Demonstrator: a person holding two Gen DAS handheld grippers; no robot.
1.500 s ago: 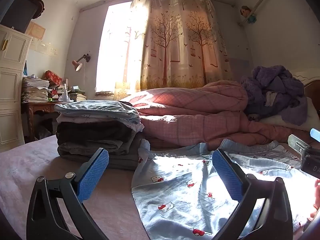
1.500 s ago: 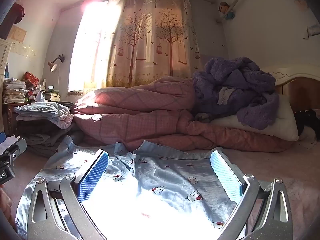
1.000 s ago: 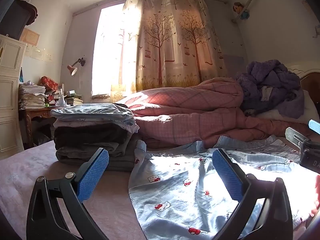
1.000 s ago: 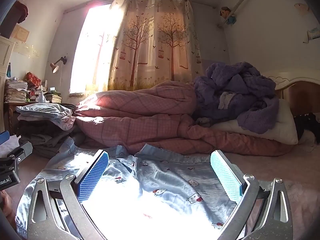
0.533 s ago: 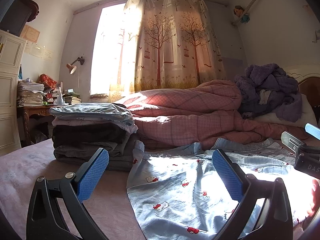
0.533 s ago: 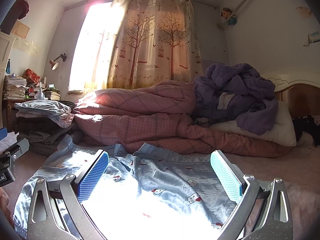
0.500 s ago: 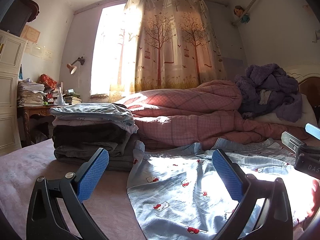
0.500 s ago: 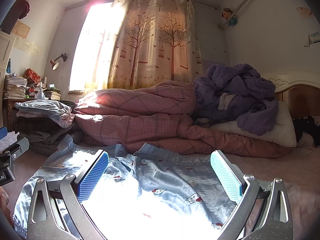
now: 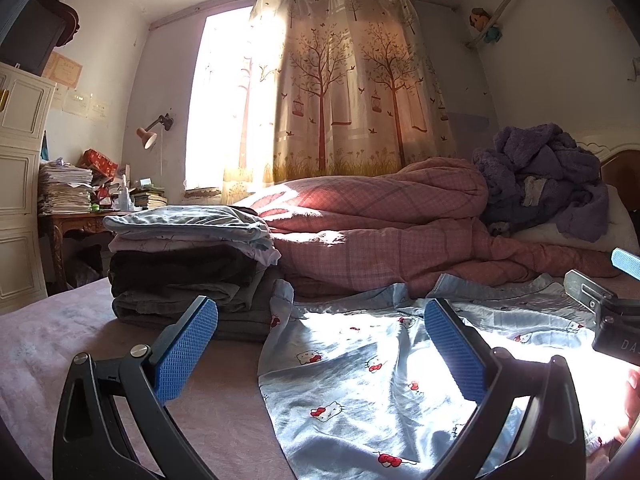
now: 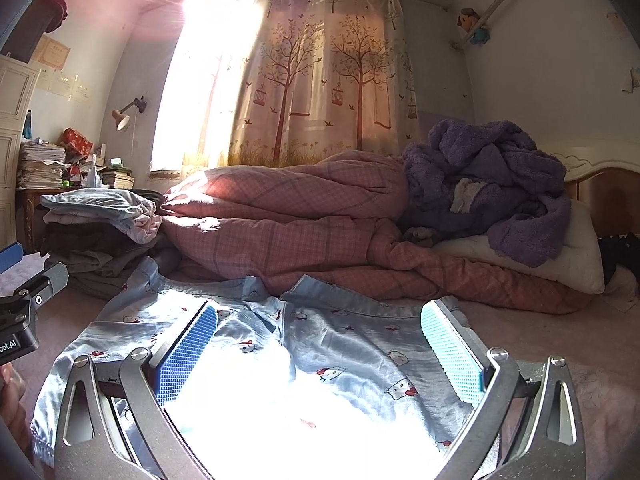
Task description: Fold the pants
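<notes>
Item: pale blue cat-print pyjama pants [image 10: 340,344], spread flat on the pink bed sheet [image 9: 60,344], legs reaching toward the pink plaid quilt [image 9: 380,232]; we judge the fabric thin, limp and slippery, best pinched at waistband or hem corners; our left gripper [image 9: 320,352] and right gripper [image 10: 320,352] hover above it, jaws wide apart, holding nothing; folded clothes stack [image 9: 188,268] touches the left edge; open room lies on bare sheet nearer us.
</notes>
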